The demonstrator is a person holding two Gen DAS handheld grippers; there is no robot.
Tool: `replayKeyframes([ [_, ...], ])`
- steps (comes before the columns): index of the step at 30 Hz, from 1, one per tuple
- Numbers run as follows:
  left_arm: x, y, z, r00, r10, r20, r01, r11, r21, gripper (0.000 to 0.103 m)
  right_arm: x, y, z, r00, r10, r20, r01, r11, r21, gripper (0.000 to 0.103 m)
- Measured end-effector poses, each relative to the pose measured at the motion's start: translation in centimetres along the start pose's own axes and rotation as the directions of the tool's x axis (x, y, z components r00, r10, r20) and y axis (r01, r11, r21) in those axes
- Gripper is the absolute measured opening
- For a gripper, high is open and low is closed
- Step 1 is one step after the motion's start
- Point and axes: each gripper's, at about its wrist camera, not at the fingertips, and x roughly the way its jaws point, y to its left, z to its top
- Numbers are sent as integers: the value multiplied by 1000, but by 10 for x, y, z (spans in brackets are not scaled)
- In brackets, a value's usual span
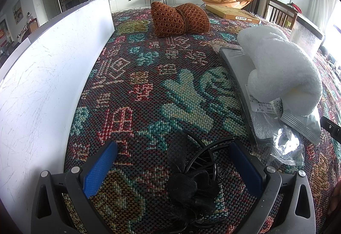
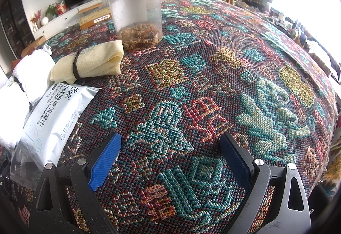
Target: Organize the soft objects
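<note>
A black fabric hair clip [image 1: 191, 178] lies on the patterned tablecloth [image 1: 149, 85], and my left gripper [image 1: 172, 159] stands open around it, blue pads on either side without touching. An orange knitted roll [image 1: 179, 17] tied with a cord lies at the far end. A white fluffy towel [image 1: 283, 68] rests on a grey tray [image 1: 236, 68] at the right. My right gripper [image 2: 170, 151] is open over bare tablecloth. A yellow rolled cloth [image 2: 89, 64] bound with a dark band lies to its far left, beside the white towel [image 2: 34, 72].
A white board [image 1: 46, 76] walls off the left side. A wipes pack [image 2: 55, 119] and clear plastic wrapping [image 1: 285, 146] lie near the towel. A clear jar with a black lid [image 2: 136, 12] stands at the back, and a flat cardboard box [image 1: 232, 13] lies at the far edge.
</note>
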Motion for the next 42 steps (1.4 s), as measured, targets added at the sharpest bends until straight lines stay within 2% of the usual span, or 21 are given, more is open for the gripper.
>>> replayKeyframes([
  [38,0,0,0,1000,-1,0,1,1000,-1,103,0,-3,1,1000,16,0,-16,1000,6,96],
  [39,0,0,0,1000,-2,0,2,1000,-1,103,-1,-6,2,999,41,1,-41,999,17,96],
  [40,0,1,0,1000,-4,0,4,1000,-2,103,-4,-11,4,994,105,7,-105,993,45,95],
  [42,0,1,0,1000,-9,2,9,1000,-4,103,-14,-17,10,962,272,32,-274,956,106,95],
])
